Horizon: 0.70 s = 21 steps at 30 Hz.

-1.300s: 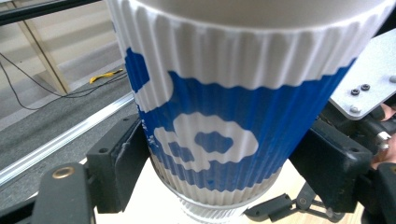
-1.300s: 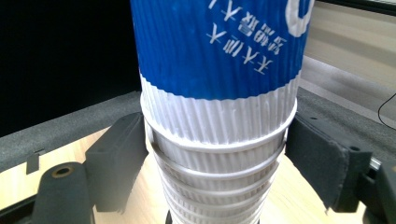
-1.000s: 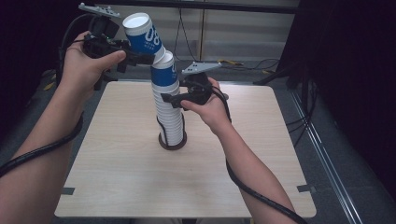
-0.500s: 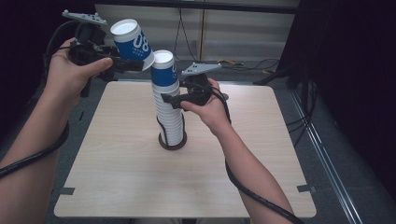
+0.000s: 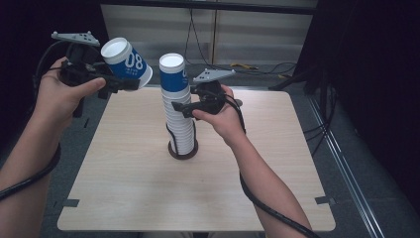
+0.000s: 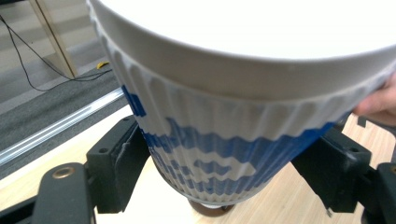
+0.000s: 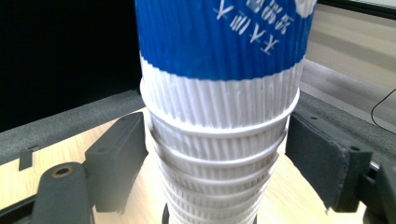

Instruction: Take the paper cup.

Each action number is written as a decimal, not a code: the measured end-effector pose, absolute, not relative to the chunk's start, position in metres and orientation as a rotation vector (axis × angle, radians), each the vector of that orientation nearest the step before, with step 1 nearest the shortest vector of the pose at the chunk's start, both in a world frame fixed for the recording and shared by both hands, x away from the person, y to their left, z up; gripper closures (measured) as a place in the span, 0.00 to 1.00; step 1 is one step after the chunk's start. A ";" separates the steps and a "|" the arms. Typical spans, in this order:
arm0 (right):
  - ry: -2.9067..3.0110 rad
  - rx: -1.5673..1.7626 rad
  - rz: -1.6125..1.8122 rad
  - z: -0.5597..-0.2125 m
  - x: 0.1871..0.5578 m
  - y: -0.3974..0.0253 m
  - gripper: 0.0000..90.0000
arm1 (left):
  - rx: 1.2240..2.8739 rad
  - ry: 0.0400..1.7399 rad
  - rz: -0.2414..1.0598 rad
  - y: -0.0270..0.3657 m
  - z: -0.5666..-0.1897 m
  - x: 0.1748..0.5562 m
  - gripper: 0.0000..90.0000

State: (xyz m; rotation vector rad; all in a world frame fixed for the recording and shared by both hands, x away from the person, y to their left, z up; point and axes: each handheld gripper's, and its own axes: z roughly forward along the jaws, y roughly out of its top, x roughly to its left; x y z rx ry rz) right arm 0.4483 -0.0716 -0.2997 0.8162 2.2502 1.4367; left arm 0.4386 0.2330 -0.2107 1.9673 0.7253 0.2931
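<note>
A tall stack of ribbed white paper cups [image 5: 179, 119] topped by a blue-banded cup stands in a dark round base [image 5: 173, 152] near the middle of the wooden table [image 5: 277, 188]. My right gripper [image 5: 184, 107] is shut on the stack about halfway up; in the right gripper view the stack [image 7: 219, 116] sits between both jaws. My left gripper [image 5: 130, 80] is held up left of the stack, shut on a single blue-and-white cup [image 5: 127, 61] that tilts with its mouth up and left. That cup [image 6: 224, 140] fills the space between the jaws in the left gripper view.
Cables [image 5: 257, 67] and a yellow object lie on the floor behind the table. A metal rail [image 5: 341, 153] runs along the floor at the right. Black tape marks [image 5: 323, 200] sit near the table's front corners. Bare tabletop surrounds the stack.
My left gripper has carried the single cup leftward and lower, farther from the top of the stack. The right gripper has stayed on the stack.
</note>
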 end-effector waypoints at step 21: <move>2.294 0.808 1.415 -0.308 0.434 -0.097 0.17 | 2.047 0.726 0.257 0.230 -0.258 0.430 0.24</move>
